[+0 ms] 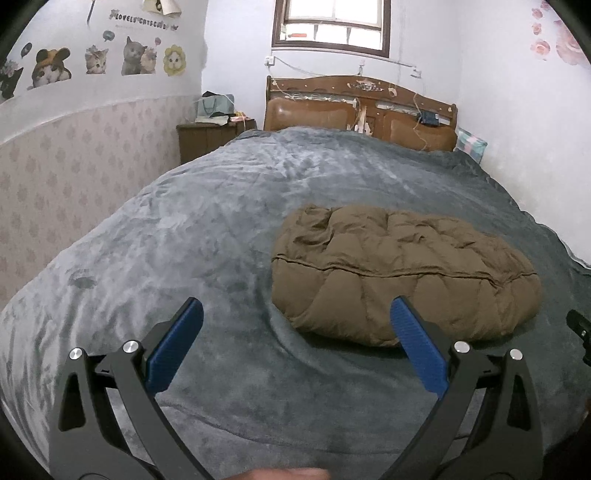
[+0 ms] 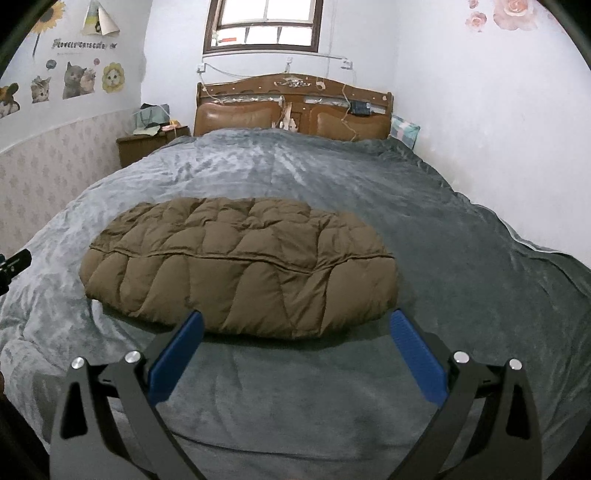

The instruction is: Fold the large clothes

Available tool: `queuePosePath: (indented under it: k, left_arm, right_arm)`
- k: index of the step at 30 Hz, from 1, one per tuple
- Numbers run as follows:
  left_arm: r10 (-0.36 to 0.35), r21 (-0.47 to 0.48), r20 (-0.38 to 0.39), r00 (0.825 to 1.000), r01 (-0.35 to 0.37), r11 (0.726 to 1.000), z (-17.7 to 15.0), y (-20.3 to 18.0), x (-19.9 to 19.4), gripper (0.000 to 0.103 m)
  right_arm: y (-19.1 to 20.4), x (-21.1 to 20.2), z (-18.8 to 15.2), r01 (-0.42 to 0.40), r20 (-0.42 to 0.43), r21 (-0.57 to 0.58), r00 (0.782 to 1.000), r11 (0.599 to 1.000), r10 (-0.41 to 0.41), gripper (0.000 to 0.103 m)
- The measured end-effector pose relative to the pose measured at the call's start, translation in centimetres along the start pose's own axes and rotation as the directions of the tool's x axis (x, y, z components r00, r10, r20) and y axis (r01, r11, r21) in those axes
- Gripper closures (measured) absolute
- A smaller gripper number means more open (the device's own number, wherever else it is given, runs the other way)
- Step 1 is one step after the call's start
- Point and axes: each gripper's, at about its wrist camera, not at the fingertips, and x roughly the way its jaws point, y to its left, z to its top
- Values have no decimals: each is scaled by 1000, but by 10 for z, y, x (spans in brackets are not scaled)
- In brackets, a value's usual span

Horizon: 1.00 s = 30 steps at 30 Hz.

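A brown quilted puffer coat [image 1: 402,273] lies folded into a thick oblong bundle on the grey blanket of the bed [image 1: 207,236]. It also shows in the right wrist view [image 2: 240,266]. My left gripper [image 1: 295,314] is open and empty, held above the blanket to the left of and in front of the coat. My right gripper [image 2: 295,325] is open and empty, just in front of the coat's near edge, apart from it. The tip of the right gripper shows at the right edge of the left wrist view [image 1: 580,328].
A brown wooden headboard [image 1: 362,107] stands at the far end under a window [image 1: 332,26]. A nightstand with bags [image 1: 210,129] is at the far left. A pillow [image 1: 471,144] sits at the far right. Walls run along both sides of the bed.
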Motion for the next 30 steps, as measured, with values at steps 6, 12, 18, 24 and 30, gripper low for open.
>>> queuePosePath:
  k: [6, 12, 18, 24, 30]
  left_arm:
    - [-8, 8, 0, 1000, 8, 1000, -1, -2, 2, 3]
    - [-6, 37, 2, 1000, 6, 999, -4, -7, 2, 3]
    - [-34, 65, -15, 999, 35, 997, -6, -13, 4, 3]
    - [-34, 71, -13, 999, 35, 997, -6, -14, 5, 3]
    - [-28, 100, 1, 1000, 28, 995, -7, -20, 2, 3]
  right_arm:
    - [-1, 1, -1, -1, -5, -2, 1000, 1000, 1, 2]
    - [-3, 2, -1, 0, -9, -2, 1000, 1000, 0, 2]
    - [-3, 3, -2, 3, -13, -3, 1000, 1000, -3, 2]
    - [-1, 2, -2, 1, -14, -6, 1000, 1000, -1, 2]
    - [-3, 2, -1, 4, -18, -1, 1000, 1000, -4, 2]
